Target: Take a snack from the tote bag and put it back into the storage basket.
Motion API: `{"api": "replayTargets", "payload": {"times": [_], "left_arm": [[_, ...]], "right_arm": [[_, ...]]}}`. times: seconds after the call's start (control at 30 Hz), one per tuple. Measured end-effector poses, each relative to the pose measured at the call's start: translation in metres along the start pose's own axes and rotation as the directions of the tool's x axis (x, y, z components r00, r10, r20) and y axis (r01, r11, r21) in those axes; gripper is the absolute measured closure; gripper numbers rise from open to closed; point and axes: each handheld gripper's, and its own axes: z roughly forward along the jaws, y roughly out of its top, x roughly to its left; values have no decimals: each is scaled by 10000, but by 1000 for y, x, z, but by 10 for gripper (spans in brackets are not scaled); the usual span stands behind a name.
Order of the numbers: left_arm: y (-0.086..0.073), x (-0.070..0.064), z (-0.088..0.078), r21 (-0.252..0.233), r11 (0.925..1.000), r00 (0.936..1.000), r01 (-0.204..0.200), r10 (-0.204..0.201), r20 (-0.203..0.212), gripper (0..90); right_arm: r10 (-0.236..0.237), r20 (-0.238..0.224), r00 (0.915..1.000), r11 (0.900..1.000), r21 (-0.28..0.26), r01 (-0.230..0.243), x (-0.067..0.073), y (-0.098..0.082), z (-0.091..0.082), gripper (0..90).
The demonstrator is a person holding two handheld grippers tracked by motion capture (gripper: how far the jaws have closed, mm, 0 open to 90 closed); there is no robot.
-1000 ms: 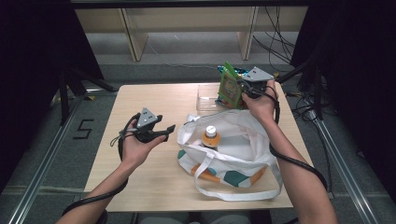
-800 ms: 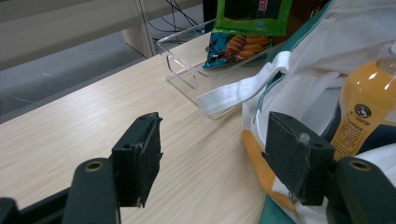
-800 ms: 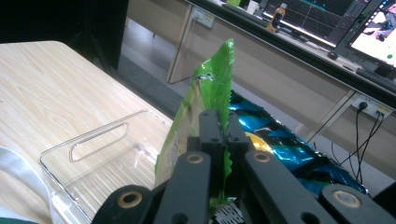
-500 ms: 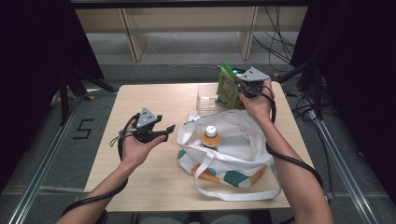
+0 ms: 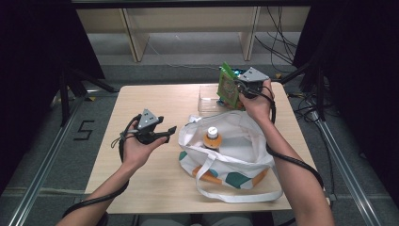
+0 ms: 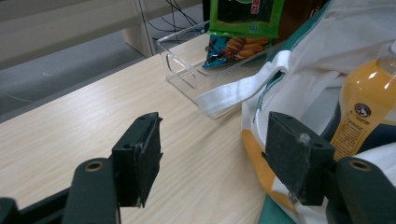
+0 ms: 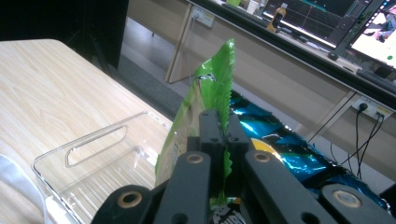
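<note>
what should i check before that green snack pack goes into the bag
1. Grip on pack: right gripper jaws pinch the green snack pack by its edge. ok
2. Pack clear of the clear tray: lifted above it. ok
3. Bag mouth open: wide open, orange bottle upright inside. ok
4. Room beside the bottle: space shows on the right side. ok
5. Left gripper ready to steady the bag: open, beside the rim, not touching. ok
6. Blue snack pack in the tray, snagged on the green one: cannot tell
</note>
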Motion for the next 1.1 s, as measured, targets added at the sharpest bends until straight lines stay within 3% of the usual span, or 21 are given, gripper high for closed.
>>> {"api": "replayTargets", "payload": {"times": [0.27, 0.47, 0.63, 1.1], "left_arm": [[0, 0, 0, 7, 10000, 10000, 3, -3, 17, 353], [-1, 0, 1, 57, 10000, 10000, -15, 15, 20, 353], [-1, -1, 1, 53, 10000, 10000, -6, 6, 25, 353], [-1, 0, 0, 51, 10000, 10000, -47, 47, 25, 353]], "right_arm": [[-206, -107, 9997, 9993, 312, 209, 1, -7, 2, 900], [-3, -316, 9995, 9978, 663, 24, -2, -8, -4, 900], [-136, -252, 9996, 9971, 747, 155, -3, -7, -6, 900], [-166, -859, 9962, 9841, 1747, 314, -8, -12, -9, 900]]}}
